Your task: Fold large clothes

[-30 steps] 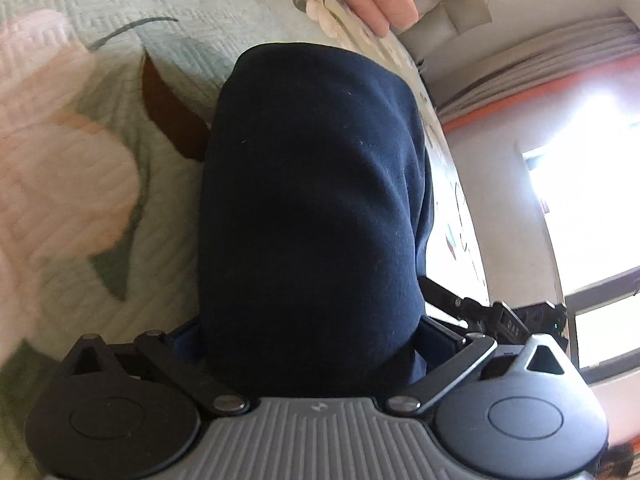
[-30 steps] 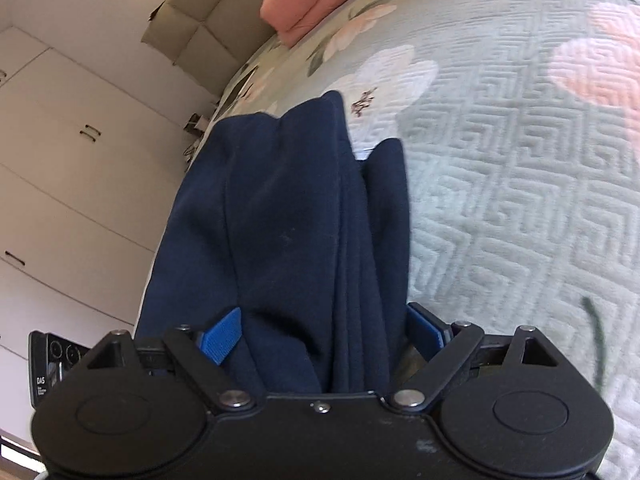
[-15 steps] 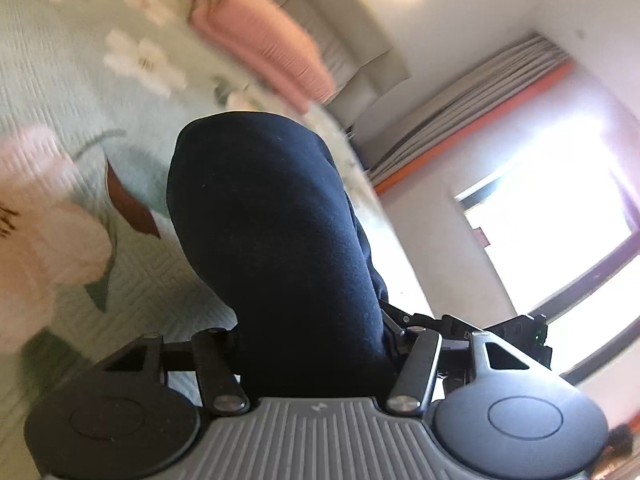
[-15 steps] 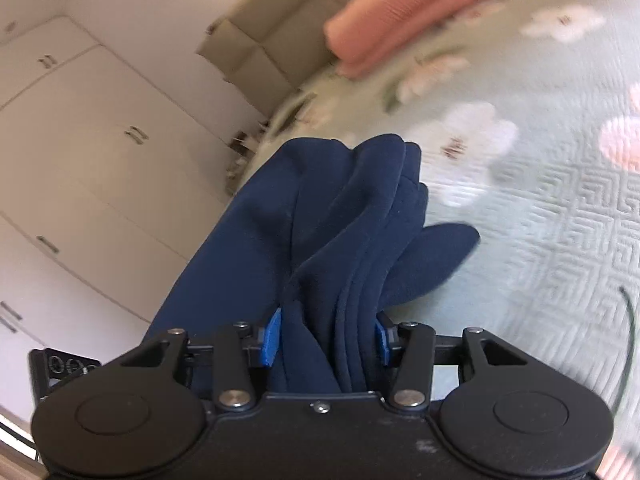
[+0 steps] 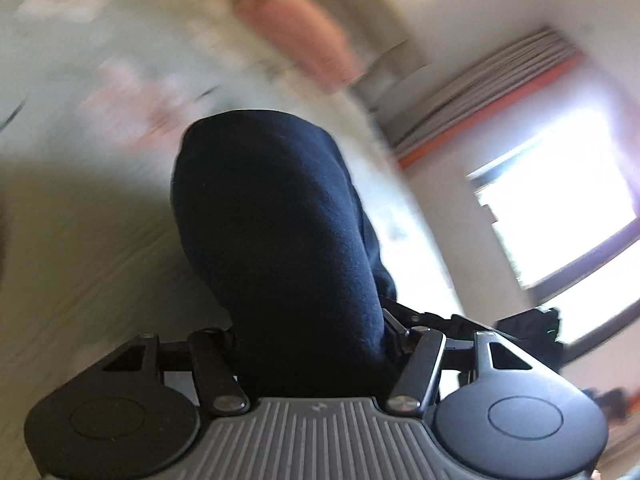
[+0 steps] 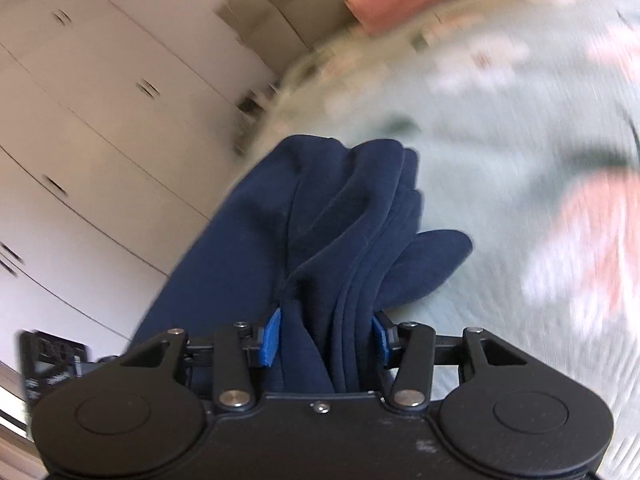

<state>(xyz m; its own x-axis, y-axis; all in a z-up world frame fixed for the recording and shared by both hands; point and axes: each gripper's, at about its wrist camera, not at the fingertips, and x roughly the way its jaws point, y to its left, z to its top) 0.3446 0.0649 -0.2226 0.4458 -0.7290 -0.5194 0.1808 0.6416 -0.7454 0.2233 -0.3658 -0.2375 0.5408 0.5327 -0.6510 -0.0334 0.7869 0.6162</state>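
Note:
A dark navy garment [image 5: 276,232] fills the middle of the left wrist view and hangs in folds in the right wrist view [image 6: 320,232]. My left gripper [image 5: 312,344] is shut on one bunched end of it; the cloth hides the fingertips. My right gripper [image 6: 324,340] is shut on several stacked layers of the other end, with its blue pads [image 6: 273,336] pressed against the cloth. Both hold the garment lifted above the green floral bedspread [image 6: 500,128].
A pink folded blanket [image 5: 296,40] lies at the head of the bed by a beige headboard [image 6: 272,12]. White wardrobe doors [image 6: 100,120] stand on the right gripper's left. A bright window [image 5: 560,208] and curtains are on the left gripper's right.
Both grippers closed on the garment and lifted it off the bedspread. The views have tilted up toward the headboard, and the background is now motion-blurred.

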